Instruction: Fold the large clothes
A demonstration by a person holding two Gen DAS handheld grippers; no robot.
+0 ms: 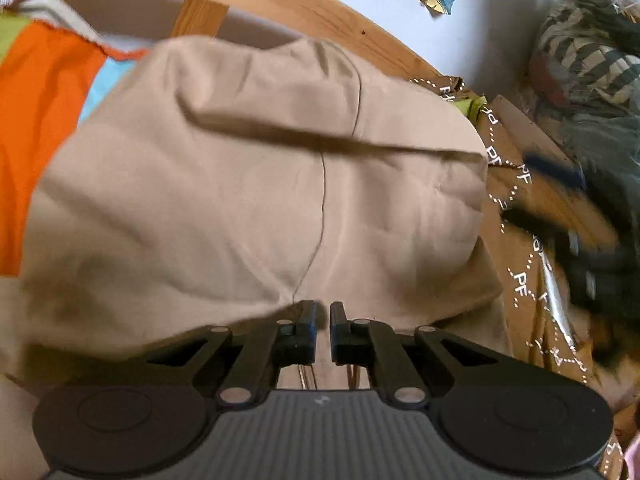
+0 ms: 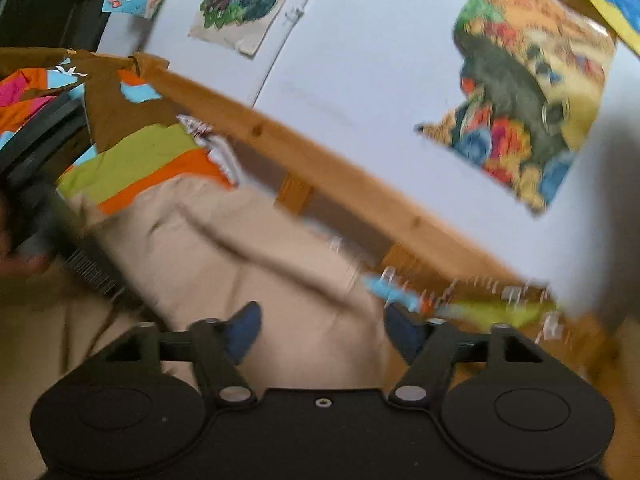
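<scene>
The beige garment (image 1: 256, 184) lies spread on the bed, right ahead of the left gripper (image 1: 323, 316), and it looks like trousers with a dark seam running down the middle and one fold already ridged across the far part. The left gripper's fingers are drawn nearly together with only a slim gap, at the near hem of the cloth; cloth seems to hang between and below them, so I'd judge it is pinching that edge to carry it over, though the pinch itself is too hidden to be sure. It points flat and forward, low over the fabric. The right gripper (image 2: 322, 330) has its blue-padded fingers (image 2: 244, 330) spread wide apart with nothing between them, tipped upward so it looks past the garment toward the wooden rail (image 2: 320, 168) and the pictures on the wall beyond. It hangs free, probably on its way to a fresh hold. To its left a hand (image 2: 20, 240) grips the other tool's handle. The bright patterned cover (image 1: 44, 120) shows beyond and left of the left gripper, under the garment.
</scene>
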